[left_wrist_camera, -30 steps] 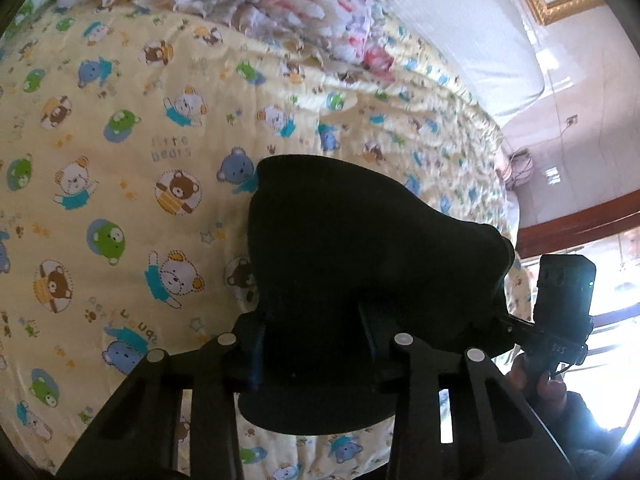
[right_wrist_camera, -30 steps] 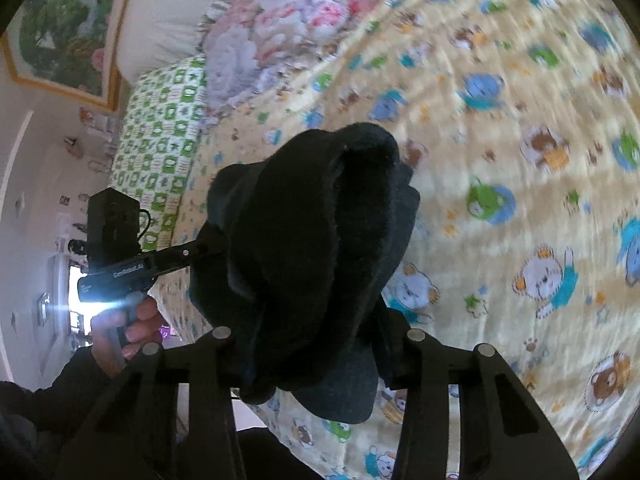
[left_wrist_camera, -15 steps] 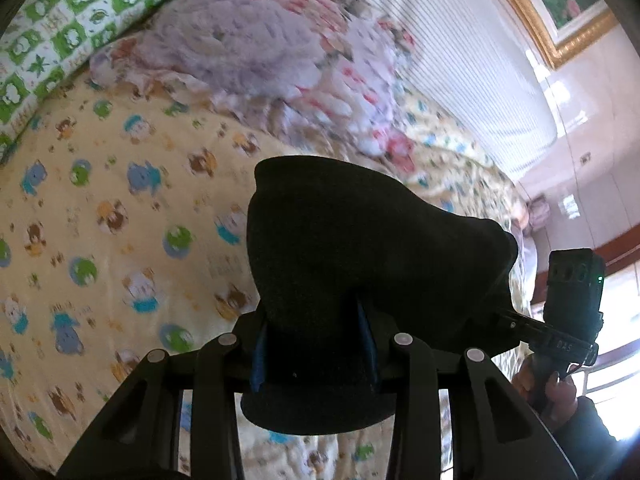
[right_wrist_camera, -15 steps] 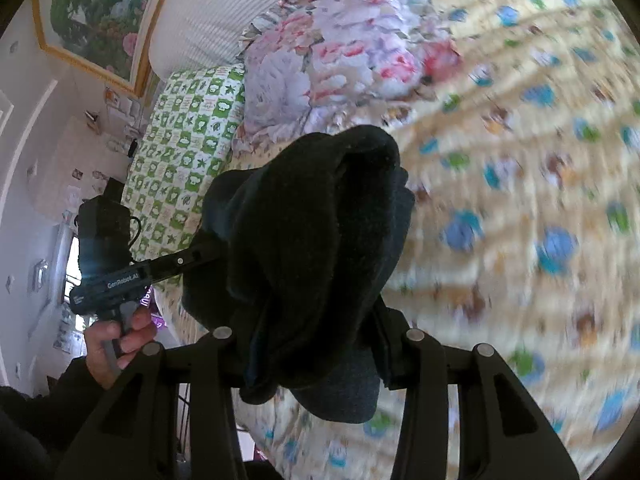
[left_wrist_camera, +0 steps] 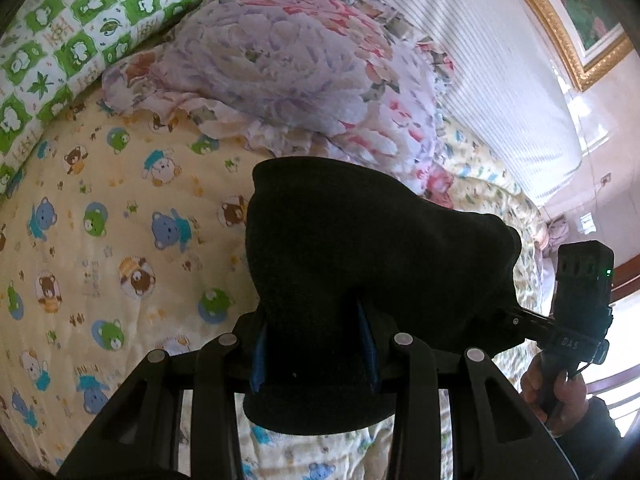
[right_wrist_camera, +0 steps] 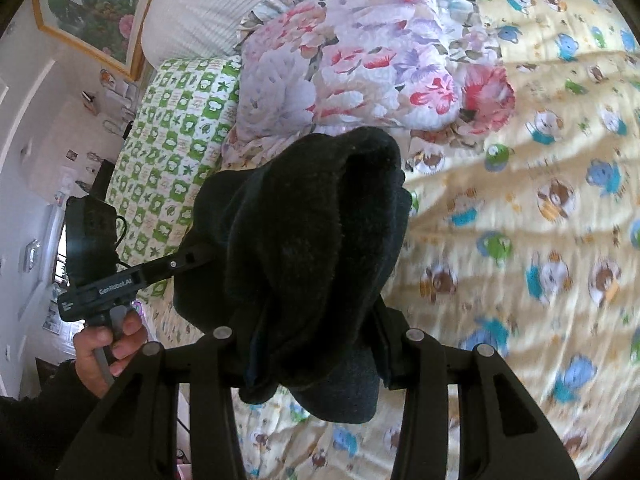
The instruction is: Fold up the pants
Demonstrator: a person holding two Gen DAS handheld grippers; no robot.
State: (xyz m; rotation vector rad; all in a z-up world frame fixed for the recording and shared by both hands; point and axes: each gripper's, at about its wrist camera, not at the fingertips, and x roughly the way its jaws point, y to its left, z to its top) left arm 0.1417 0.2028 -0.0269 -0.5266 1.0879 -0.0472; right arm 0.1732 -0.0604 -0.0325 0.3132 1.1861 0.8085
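while held above the bedsheet (left_wrist_camera: 120, 208), left tool (left_wrist_camera: 316, 344) clamped on black pants (left_wrist_camera: 360, 248), right tool (right_wrist_camera: 312, 344) likewise

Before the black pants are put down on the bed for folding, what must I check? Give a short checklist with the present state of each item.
1. Left gripper shut on the black fleece pants: ok.
2. Right gripper shut on the same pants: ok.
3. Pants spread flat between the grippers: not ok, bunched.
4. Yellow bear-print quilt ahead free for laying: ok.
5. Floral pillow away from the landing spot: ok.
6. Waistband or leg ends held: cannot tell.
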